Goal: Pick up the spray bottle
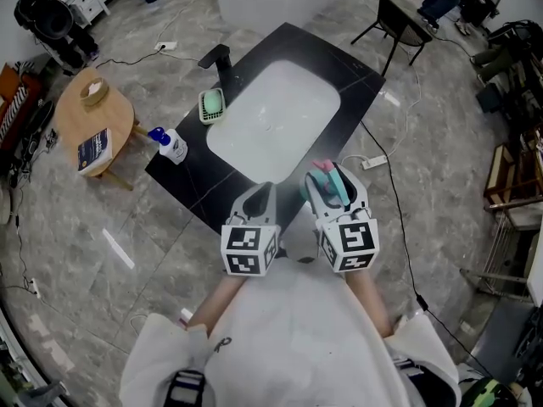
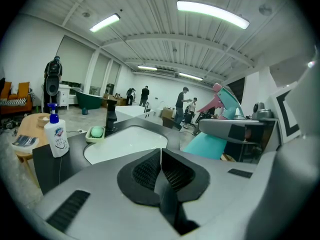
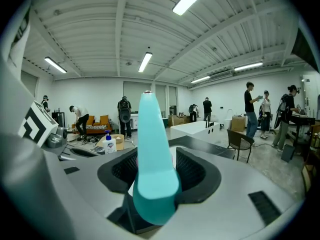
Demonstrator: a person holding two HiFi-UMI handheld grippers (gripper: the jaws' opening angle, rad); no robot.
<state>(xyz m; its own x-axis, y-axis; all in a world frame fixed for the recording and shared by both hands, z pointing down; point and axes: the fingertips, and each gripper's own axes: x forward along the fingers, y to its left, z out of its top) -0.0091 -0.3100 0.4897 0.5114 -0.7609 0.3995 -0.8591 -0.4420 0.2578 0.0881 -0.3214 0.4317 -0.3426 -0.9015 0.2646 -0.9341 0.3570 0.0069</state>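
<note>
- At the far left of the head view, a white pump bottle (image 1: 173, 147) stands on the left corner of the black counter (image 1: 191, 181). It is not the task's thing, so leave it alone.
- Further in, a soap dish (image 1: 211, 105) sits beside a black faucet (image 1: 219, 61) at the rim of the white sink (image 1: 276, 117). Both are well apart from your tools.
- Your left tool (image 2: 160, 159) is empty, its dark ribbed pads pressed together. It hangs just beside the right one over the near edge of the counter. Keep it to its own side so it does not knock the load.
- Your right tool (image 3: 154, 174) stands wide, its pads clamped on the rounded lower body of the teal spray bottle (image 1: 337, 183). The bottle's narrow end and pink trigger point away from you.
- The bottle appears to be clear of the counter, so the pickup looks all but done.
- The bottle tapers away from the pads, so it may slide forward if the grip eases. Hold the squeeze even, with no extra crush on the plastic.
- Keep the wrist steady and avoid dipping the nozzle end downward.
</note>
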